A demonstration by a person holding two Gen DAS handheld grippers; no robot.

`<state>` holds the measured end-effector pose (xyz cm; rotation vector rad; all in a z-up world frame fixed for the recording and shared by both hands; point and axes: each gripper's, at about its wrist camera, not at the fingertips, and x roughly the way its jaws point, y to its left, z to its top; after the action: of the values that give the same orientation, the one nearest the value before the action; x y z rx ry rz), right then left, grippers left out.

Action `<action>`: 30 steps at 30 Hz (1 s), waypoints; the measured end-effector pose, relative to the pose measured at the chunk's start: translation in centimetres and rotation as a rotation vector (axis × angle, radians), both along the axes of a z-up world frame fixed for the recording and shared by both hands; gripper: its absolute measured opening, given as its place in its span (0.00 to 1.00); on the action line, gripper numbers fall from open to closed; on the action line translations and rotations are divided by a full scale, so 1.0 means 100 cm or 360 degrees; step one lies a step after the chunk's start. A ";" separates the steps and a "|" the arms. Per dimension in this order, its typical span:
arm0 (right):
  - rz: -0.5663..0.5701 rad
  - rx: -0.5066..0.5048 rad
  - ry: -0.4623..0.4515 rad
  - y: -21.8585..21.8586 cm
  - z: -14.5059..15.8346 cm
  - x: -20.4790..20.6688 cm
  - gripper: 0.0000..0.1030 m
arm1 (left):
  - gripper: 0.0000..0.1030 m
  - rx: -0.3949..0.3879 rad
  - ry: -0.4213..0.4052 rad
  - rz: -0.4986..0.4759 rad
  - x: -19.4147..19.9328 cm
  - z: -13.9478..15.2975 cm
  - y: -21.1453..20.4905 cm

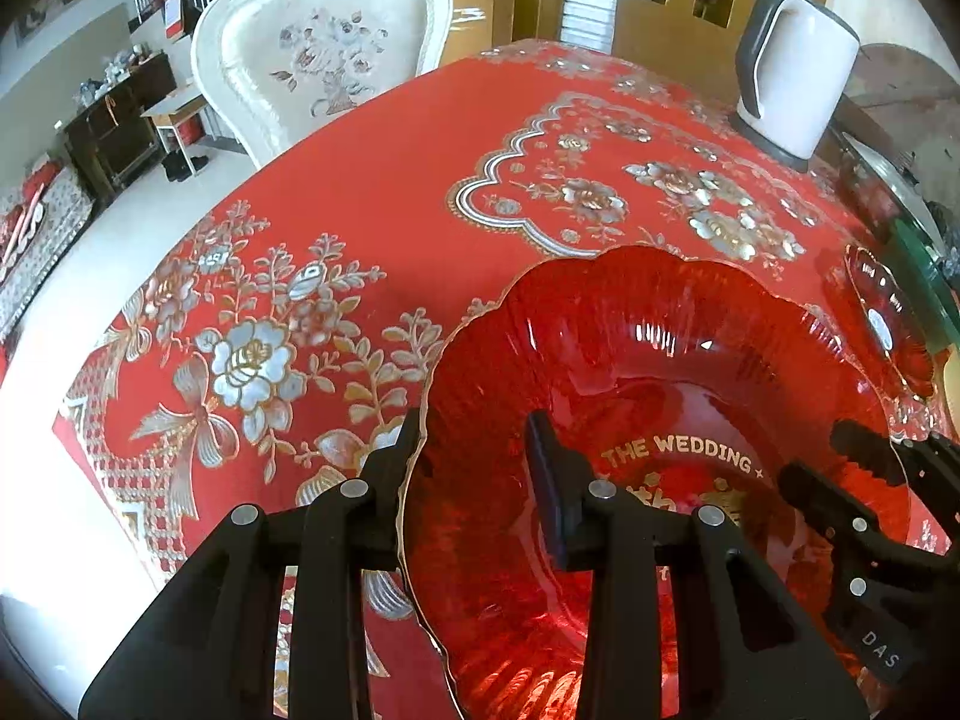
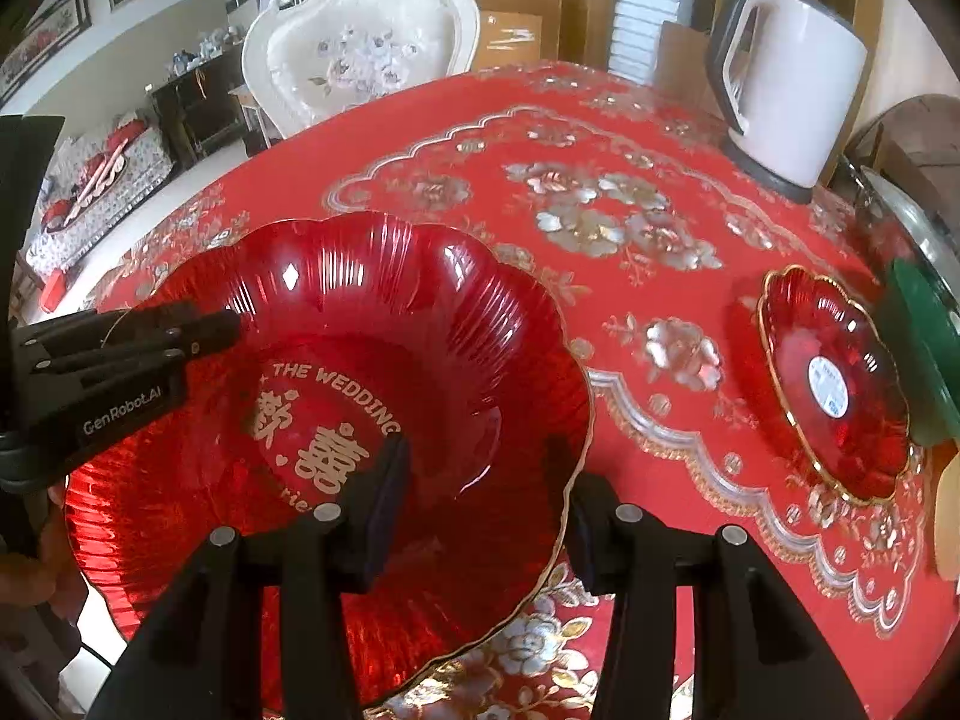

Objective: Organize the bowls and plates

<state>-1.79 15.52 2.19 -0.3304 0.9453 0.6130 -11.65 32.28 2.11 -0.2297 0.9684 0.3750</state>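
So both tongs have the big red bowl (image 1: 648, 420) by its rim, one on each side. Going left to right in the left wrist view: the left tongs (image 1: 480, 468) fill the lower middle, narrow, one finger outside the scalloped gold edge and one inside, clamped on the rim. The right tongs (image 1: 840, 456) come in from the lower right edge, gripping the opposite rim. In the right wrist view they're at lower middle, fairly narrow, straddling the rim too, though I can't tell if those pads really press or just sit around it.

The bowl sits lower centre in both views, over the red flowered table (image 1: 372, 138), probably carried toward the small red plate (image 2: 834, 384) at mid right.

My take: keep both hands level and moving together, since that glassy rim looks slippery. Come down slowly, and don't let go on one side first.

Readable stuff: gold "THE WEDDING" in the bowl bottom plus big gold Chinese characters, "GenRobot.AI" on the left tongs in the right view, "DAS" on the right tongs. The plate's white sticker is too small to read. A white kettle (image 2: 792, 78) stands upper right.
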 end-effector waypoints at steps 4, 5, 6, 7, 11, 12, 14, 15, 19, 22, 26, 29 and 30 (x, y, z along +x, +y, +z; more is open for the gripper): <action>-0.0012 -0.0019 -0.0022 0.000 -0.005 -0.007 0.46 | 0.32 -0.0009 -0.0013 -0.0003 -0.003 -0.003 0.000; -0.0014 -0.0027 -0.0025 0.000 -0.006 -0.008 0.46 | 0.32 -0.0006 -0.0018 -0.0005 -0.005 -0.004 -0.001; -0.0017 -0.0035 -0.0026 0.001 -0.008 -0.009 0.46 | 0.32 -0.0003 -0.0025 -0.0005 -0.006 -0.005 -0.001; -0.0020 -0.0035 -0.0023 0.000 -0.009 -0.011 0.46 | 0.32 -0.0006 -0.0033 -0.0005 -0.007 -0.006 -0.001; -0.0024 -0.0036 -0.0026 0.000 -0.012 -0.014 0.46 | 0.32 -0.0060 -0.0060 -0.0005 -0.012 -0.009 0.004; -0.0023 -0.0039 -0.0029 0.000 -0.012 -0.014 0.47 | 0.32 -0.0076 -0.0067 -0.0004 -0.013 -0.010 0.005; -0.0018 -0.0017 -0.0028 -0.001 -0.011 -0.015 0.48 | 0.32 -0.0056 -0.0071 -0.0008 -0.013 -0.009 0.005; -0.0006 -0.0010 -0.0022 -0.002 -0.011 -0.016 0.52 | 0.32 -0.0022 -0.0073 -0.0005 -0.013 -0.008 0.004; 0.0010 -0.0010 -0.0033 0.000 -0.010 -0.019 0.59 | 0.34 0.0052 -0.0089 0.0017 -0.013 -0.001 0.004; -0.0001 -0.0004 -0.0034 -0.003 -0.008 -0.019 0.59 | 0.35 0.0052 -0.0104 0.0047 -0.014 0.005 0.009; -0.0046 0.0049 -0.0014 -0.015 -0.002 -0.016 0.60 | 0.60 0.0095 -0.0154 0.0059 -0.015 0.019 0.008; -0.0081 0.0101 0.0002 -0.025 0.005 -0.014 0.60 | 0.60 0.0132 -0.0207 0.0040 -0.015 0.034 -0.001; -0.0093 0.0114 0.0000 -0.029 0.008 -0.013 0.60 | 0.60 0.0132 -0.0216 0.0027 -0.013 0.039 -0.005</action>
<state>-3.12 12.61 2.99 -0.2384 0.9275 0.5916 -12.99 31.82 5.97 -0.1853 0.8159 0.4091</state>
